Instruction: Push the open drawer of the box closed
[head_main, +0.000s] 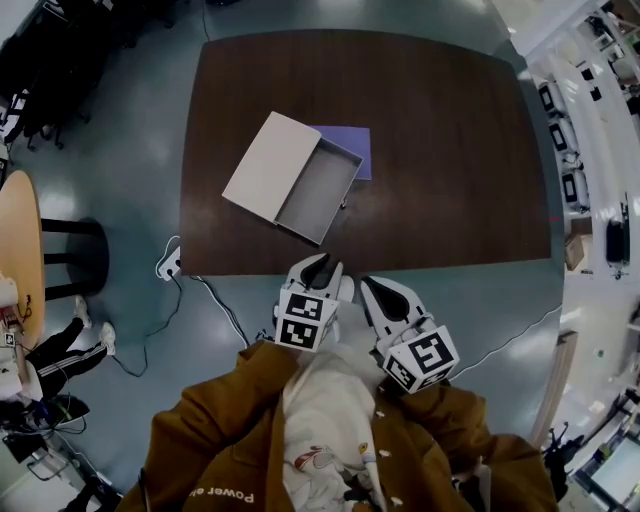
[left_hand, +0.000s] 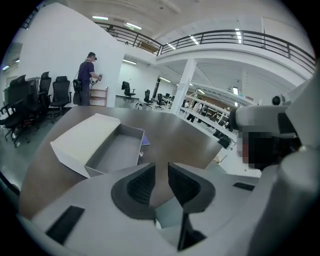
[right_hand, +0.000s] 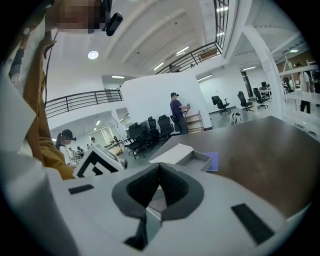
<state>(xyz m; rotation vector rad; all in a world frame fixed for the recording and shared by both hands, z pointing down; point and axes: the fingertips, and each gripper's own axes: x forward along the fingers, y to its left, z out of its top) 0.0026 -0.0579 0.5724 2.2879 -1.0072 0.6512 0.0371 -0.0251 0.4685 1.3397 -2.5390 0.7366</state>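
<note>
Drawer (head_main: 318, 192) stood pulled out of its pale box (head_main: 265, 165), grey inside showing, on the dark brown table (head_main: 450, 150). It lay ahead of both pairs of fingers and somewhat to their left, apart from them, with its pulled-out end turned back toward them. A purple sheet (head_main: 352, 148) lay flat on the drawer's far side from the fingers, its edge hidden under the box and drawer.

The left gripper (head_main: 318, 266) was held at the table's near edge, its fingertips just reaching that edge. Its jaws stood a narrow gap apart with nothing between them; only bare tabletop showed through the slit. The right gripper (head_main: 370, 288) was held just beside it, on its right and a little short of the table edge. Its jaws met at the tips and gripped nothing. Neither gripper touched the drawer or the box. The person's brown jacket sleeves (head_main: 230, 420) lay behind both grippers.
</note>
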